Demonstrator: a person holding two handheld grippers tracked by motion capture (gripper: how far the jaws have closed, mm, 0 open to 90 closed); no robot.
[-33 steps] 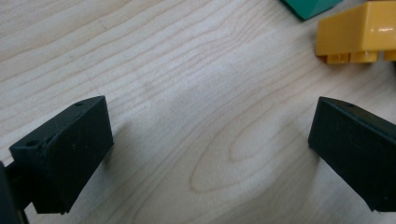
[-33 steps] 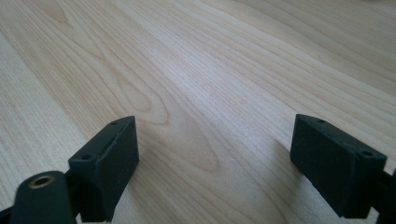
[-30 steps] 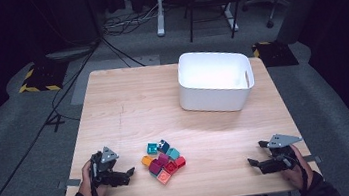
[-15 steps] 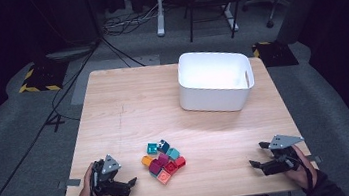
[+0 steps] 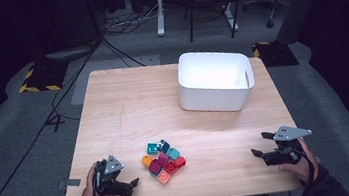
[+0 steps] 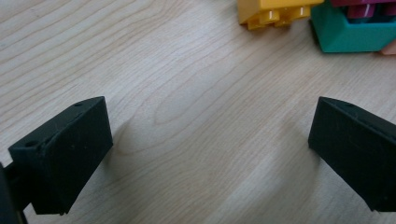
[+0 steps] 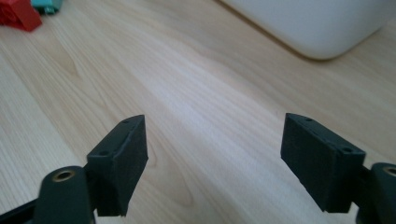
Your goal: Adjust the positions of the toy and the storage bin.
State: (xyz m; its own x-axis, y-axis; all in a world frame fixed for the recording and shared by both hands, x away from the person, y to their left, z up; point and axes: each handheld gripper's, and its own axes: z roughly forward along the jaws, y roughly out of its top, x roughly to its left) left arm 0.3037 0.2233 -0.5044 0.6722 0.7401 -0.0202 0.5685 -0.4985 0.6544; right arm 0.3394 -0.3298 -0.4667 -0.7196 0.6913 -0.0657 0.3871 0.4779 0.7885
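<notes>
A cluster of small toy bricks (image 5: 164, 160) in teal, yellow, magenta, red and pink lies at the front middle of the wooden table (image 5: 133, 108). My left gripper (image 5: 133, 182) rests near the front left corner, open, jaws pointing right toward the cluster with bare wood between them (image 6: 210, 126). Just ahead of it are a yellow brick (image 6: 273, 11) and a teal brick (image 6: 350, 32). My right gripper (image 5: 260, 144) sits at the front right, open and holding nothing (image 7: 215, 140), jaws pointing left. A red brick (image 7: 16, 14) lies far off to its left.
A white plastic bin (image 5: 214, 80) stands at the back right of the table, and its curved wall (image 7: 317, 23) rises ahead of the right gripper. Chairs, desk legs and cables are on the dark floor beyond the table.
My left gripper has shifted slightly toward the front edge and settled with its jaws aimed at the bricks. The right gripper has barely moved.
</notes>
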